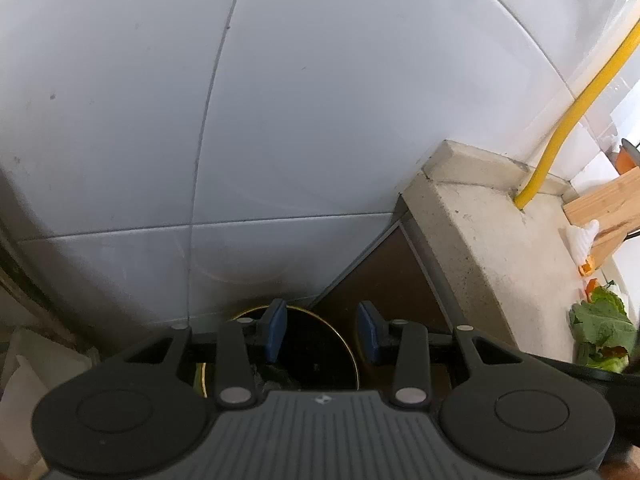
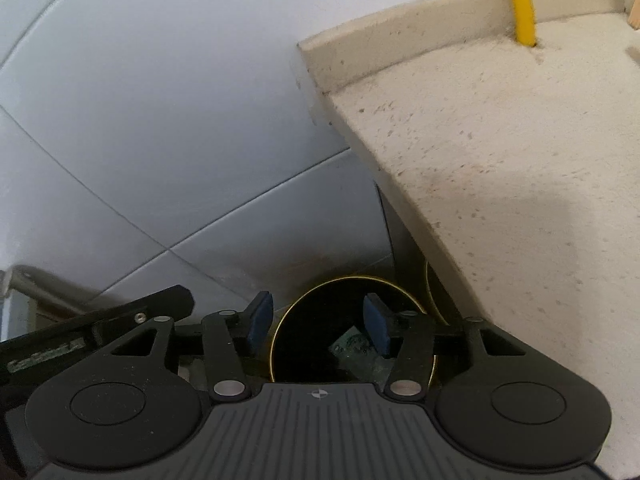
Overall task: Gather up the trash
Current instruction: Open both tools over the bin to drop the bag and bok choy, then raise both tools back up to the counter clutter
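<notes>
Presently, both grippers are held open and empty above the dark bin (image 2: 352, 332).
Leafy scraps (image 1: 600, 332) are noted on the surface (image 1: 492, 240), well right of the left gripper (image 1: 323, 330); judged light, limp, tearable, best pinched at the stems. Right gripper (image 2: 318, 328) fingers straddle the bin mouth.

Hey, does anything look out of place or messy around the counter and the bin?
Yes. Green leafy scraps and small orange bits lie loose at the far right of the beige countertop, not in the black bin below. Both grippers are open and empty.
</notes>
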{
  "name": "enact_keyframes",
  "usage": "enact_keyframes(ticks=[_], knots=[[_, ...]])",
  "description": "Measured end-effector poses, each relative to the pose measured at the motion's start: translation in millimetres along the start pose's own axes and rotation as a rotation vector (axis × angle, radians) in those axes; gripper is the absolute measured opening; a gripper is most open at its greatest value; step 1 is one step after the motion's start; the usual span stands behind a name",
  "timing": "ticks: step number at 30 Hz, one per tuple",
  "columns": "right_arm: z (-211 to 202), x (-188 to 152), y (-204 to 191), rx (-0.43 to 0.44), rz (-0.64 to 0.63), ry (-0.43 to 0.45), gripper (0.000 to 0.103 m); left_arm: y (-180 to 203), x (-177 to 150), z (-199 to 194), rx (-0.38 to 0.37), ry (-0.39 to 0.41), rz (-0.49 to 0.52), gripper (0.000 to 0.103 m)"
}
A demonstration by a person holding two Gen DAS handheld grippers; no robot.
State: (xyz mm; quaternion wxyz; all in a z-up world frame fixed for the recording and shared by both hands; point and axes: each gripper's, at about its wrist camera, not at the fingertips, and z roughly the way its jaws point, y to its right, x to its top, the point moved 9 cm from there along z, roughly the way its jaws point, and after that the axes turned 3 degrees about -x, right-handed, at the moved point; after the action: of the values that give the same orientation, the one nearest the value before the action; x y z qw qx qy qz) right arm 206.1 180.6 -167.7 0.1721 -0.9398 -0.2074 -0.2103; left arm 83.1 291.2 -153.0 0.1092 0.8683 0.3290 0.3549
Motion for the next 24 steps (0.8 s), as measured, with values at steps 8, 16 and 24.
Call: enact_keyframes(ticks=[8, 16, 24], knots=[[-49.2, -7.3, 5.5, 0.027, 0.007, 0.073, 0.063, 13.1, 0.9, -5.4, -0.019, 0.029, 0.066, 0.034], [-98.0, -24.2, 34.4, -0.013, 0.039, 0.154, 0.064, 27.5, 0.2, -10.8, -0.043, 0.054, 0.137, 0.035], [-159.1, -43.3, 95.8, -0.144, 0.124, 0.287, 0.066, 41.3, -6.1, -14.7, -0.056, 0.064, 0.204, 0.036]])
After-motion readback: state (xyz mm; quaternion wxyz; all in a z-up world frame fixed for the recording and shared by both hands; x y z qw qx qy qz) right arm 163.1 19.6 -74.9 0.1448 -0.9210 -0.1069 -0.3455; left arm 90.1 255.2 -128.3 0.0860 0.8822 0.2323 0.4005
